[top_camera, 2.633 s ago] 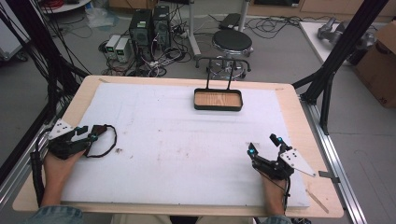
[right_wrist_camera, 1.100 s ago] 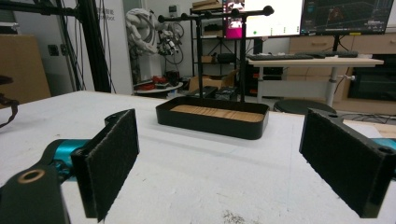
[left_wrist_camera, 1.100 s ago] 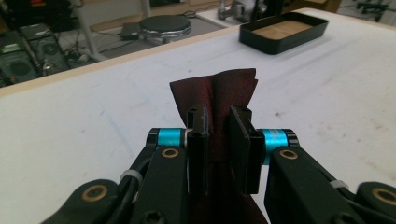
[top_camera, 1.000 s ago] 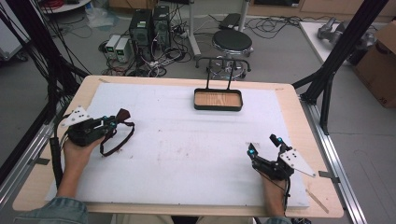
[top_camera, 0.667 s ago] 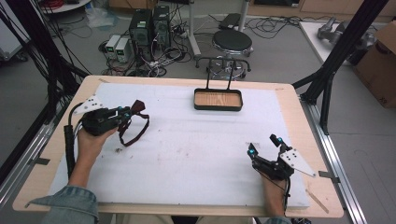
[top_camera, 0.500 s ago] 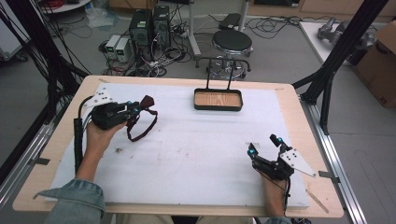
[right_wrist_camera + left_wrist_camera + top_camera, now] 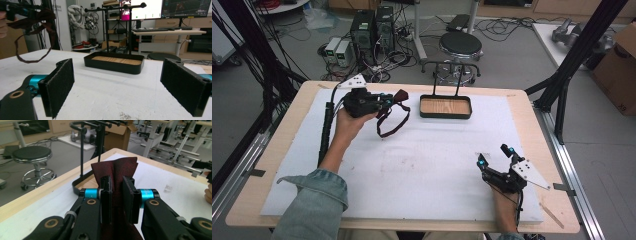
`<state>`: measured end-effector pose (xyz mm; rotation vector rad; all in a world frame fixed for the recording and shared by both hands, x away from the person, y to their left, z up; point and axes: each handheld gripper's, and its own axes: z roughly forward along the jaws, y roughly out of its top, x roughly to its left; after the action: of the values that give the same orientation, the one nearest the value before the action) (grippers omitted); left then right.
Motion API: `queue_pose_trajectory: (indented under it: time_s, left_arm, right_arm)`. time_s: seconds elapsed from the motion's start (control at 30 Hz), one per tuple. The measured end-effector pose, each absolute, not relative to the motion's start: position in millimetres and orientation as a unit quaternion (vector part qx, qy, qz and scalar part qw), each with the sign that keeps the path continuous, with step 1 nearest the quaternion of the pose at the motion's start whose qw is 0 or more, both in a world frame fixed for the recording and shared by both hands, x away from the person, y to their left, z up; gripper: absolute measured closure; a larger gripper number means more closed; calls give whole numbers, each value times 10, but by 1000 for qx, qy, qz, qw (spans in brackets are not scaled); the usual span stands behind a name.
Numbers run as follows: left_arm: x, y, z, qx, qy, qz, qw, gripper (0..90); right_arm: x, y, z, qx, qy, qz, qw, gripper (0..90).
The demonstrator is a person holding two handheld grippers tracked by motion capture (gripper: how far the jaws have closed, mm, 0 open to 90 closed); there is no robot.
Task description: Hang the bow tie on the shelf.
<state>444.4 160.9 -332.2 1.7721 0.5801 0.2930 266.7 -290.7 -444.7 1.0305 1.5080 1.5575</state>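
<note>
Tabletop of pale wood (image 7: 272,165), covered almost edge to edge by white foam sheet (image 7: 427,165), scuffed with faint reddish marks near the middle. Toward the far edge, resting on the sheet: shallow black rectangular tray with wooden floor (image 7: 445,107), carrying a black T-shaped metal rack (image 7: 117,15) that rises from its back, with horizontal pegs at the top. Beyond the table, on the floor: round black stool (image 7: 460,46).

Held above the far-left part of the sheet, just left of the tray: left gripper (image 7: 384,101), black with blue joints, gripped by a hand (image 7: 346,125) on a denim-sleeved forearm. Jaws nearly together, pinching dark red fabric strap (image 7: 391,117); a folded end of the strap stands up between and past the pads (image 7: 107,195) in the left gripper view, while a long loop hangs below the gripper, its lower end near the sheet, contact not clear. Loop also seen hanging at upper left in the right gripper view (image 7: 32,37).

Resting near the front-right corner of the sheet: right gripper (image 7: 495,156), black with blue-lit tips and a grey three-cornered plate. Jaws spread wide, pads (image 7: 60,85) well apart, nothing between them, pointed toward the tray.
</note>
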Motion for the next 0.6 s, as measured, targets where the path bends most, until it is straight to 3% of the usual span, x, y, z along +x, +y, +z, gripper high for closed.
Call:
queue_pose_trajectory:
  time_s: [0.23, 0.6]
  left_arm:
    - [4696, 1255, -3229, 768, 233, 105, 587, 780]
    - [4915, 1060, -3114, 752, 232, 100, 609, 780]
  right_arm:
    - [2663, -2906, -4447, 402, 584, 605, 362, 111]
    - [2661, -2906, -4449, 399, 585, 605, 365, 111]
